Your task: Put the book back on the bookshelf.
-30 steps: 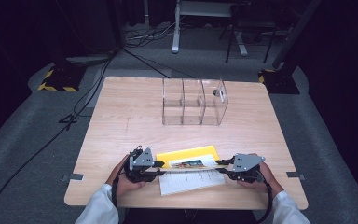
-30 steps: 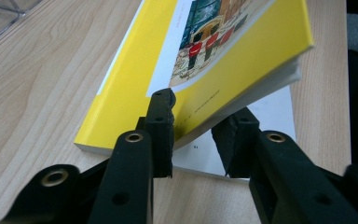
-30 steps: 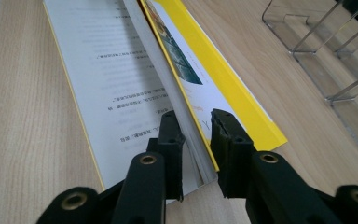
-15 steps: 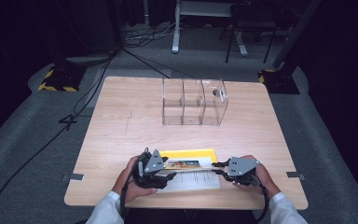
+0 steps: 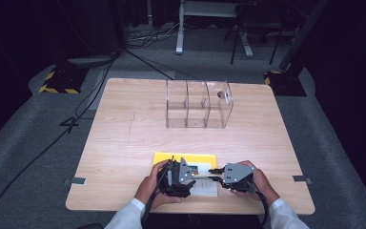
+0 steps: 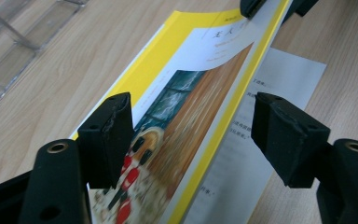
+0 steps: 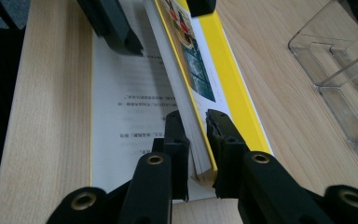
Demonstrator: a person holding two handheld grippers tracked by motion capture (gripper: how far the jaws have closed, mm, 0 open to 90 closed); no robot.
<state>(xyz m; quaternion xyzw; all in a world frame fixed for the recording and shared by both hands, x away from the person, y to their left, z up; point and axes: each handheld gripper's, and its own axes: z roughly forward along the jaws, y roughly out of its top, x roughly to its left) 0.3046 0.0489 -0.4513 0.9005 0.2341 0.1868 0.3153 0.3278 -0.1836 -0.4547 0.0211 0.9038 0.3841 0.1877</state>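
A yellow paperback [image 5: 186, 159] lies open near the table's front edge, its lower white page [image 7: 126, 102] flat on the wood. My right gripper [image 7: 196, 121] is shut on the raised cover and page block [image 7: 191, 70], holding them up on edge. In the high view it sits at the book's right end [image 5: 213, 171]. My left gripper [image 6: 193, 112] faces it from the book's left end [image 5: 195, 174]. Its jaws have just been opening. They straddle the picture cover [image 6: 177, 70] with a gap on each side, and neither pad touches it.
A clear three-compartment plastic organizer [image 5: 198, 105] stands at the table's far middle, beyond the book. Bare wood [image 5: 124, 143] spreads to the left and right of the hands. The front table edge [image 5: 190, 210] runs just under the wrists.
My left gripper has slid right along the book toward the right one and opened its jaws off the cover. The right gripper has shifted slightly left, still clamped on the book.
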